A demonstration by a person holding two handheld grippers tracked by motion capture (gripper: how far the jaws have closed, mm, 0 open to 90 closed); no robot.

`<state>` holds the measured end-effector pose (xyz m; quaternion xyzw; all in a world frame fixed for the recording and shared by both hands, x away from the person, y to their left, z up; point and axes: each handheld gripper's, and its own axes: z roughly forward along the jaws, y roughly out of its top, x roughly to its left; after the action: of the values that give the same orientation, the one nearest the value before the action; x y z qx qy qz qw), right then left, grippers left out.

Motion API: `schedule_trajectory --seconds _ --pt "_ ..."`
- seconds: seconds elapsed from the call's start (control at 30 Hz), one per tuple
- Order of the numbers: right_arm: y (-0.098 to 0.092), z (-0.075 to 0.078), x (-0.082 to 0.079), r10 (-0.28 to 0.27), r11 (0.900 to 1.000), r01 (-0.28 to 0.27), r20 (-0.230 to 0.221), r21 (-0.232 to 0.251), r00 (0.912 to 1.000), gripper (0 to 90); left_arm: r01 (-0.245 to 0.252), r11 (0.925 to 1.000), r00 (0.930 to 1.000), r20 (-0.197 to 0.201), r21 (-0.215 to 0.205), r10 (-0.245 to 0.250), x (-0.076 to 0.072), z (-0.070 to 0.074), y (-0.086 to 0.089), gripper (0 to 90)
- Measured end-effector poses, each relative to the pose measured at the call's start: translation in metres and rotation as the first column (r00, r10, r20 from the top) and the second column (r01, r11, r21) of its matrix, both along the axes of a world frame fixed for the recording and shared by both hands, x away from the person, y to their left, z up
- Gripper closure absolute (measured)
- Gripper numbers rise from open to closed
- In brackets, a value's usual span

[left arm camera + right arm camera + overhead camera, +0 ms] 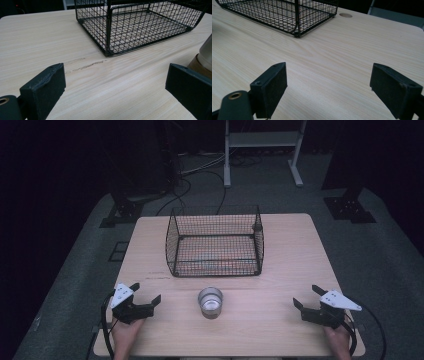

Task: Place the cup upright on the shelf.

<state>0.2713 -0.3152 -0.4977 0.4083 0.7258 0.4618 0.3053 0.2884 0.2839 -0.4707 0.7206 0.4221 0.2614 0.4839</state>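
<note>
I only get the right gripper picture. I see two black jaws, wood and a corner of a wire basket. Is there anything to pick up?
Observer: Yes. In the high view a small metal cup stands upright on the table, in front of the wire basket.
Operator: Is anything inside the basket?
Observer: From above I see only table wood through its mesh floor.
Operator: What is the other gripper doing?
Observer: The left gripper rests near the table's left front, jaws wide apart with nothing between them.
Operator: Which one is closer to the cup?
Observer: The left gripper; the right gripper sits farther off, also open.
</note>
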Motion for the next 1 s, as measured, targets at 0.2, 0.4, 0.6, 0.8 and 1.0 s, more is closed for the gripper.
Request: schedule_trajectory --seconds 0.2,0.4,0.6,0.8,1.0 --pt "0.0 0.0 0.0 0.005 1.0 -0.005 0.001 0.003 1.0 13.5 0.016 0.9997 0.9999 0.005 0.017 -0.016 0.0 0.001 -0.003 1.9" --pt "0.0 0.0 0.0 0.005 1.0 -0.005 0.002 0.004 1.0 13.5 0.041 0.999 0.9991 0.013 0.017 -0.041 -0.001 0.002 -0.008 1.9" --pt "0.0 0.0 0.0 0.004 1.0 -0.004 0.003 0.003 1.0 13.5 0.054 0.9983 0.9984 0.016 0.019 -0.055 -0.001 0.002 -0.01 1.8" --pt "0.0 0.0 0.0 0.003 1.0 -0.003 0.004 0.003 1.0 13.5 0.075 0.9969 0.9969 0.022 0.024 -0.076 -0.003 0.003 -0.014 1.7" --pt "0.0 0.0 0.0 0.005 1.0 -0.005 0.005 0.002 1.0 13.5 0.095 0.995 0.995 0.029 0.032 -0.096 -0.004 0.005 -0.018 1.6"
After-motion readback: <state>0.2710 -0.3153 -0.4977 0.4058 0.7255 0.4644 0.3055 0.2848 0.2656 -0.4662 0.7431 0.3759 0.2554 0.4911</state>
